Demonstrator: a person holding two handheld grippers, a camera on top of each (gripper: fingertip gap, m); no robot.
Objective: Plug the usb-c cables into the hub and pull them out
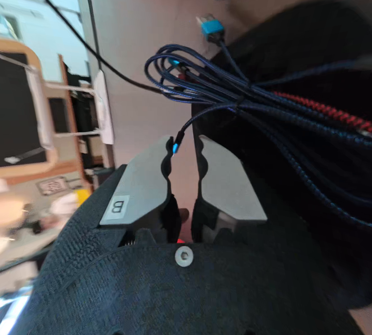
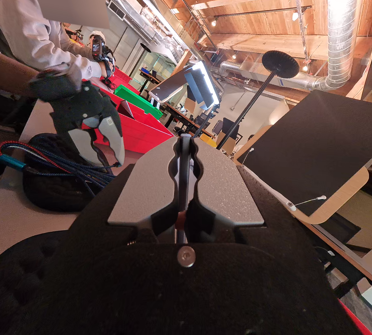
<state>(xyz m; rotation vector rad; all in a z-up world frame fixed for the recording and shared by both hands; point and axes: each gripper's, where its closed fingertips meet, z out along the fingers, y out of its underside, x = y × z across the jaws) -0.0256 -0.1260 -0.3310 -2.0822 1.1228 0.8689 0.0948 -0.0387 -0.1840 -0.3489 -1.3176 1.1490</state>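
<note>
In the left wrist view, my left gripper (image 1: 186,140) is open. A small USB-C plug with a blue collar (image 1: 175,147) hangs between its fingertips, close against the left finger. Its dark blue braided cable runs back to a tied bundle (image 1: 241,94) that also holds a red braided cable (image 1: 322,108) and a blue USB-A plug (image 1: 211,27). In the right wrist view, my right gripper (image 2: 185,140) is shut on the slim dark grey hub (image 2: 184,174), held edge-on and pointing up. The left gripper (image 2: 106,162) shows there too, at the cable bundle (image 2: 60,166).
The cables lie over a black pouch (image 2: 56,190) on a pale table (image 2: 18,224). Red bins (image 2: 141,134) and a green bin (image 2: 138,100) stand behind. Another person (image 2: 40,39) works at the far end. A black panel with a wooden rim (image 2: 314,154) stands to the right. Tip to tip, the grippers are about 20 cm apart. My right tips are about 20 cm from the black pouch (image 2: 56,190), my left tips only 9 cm. The left camera catches it too, in the left wrist view (image 1: 299,30).
</note>
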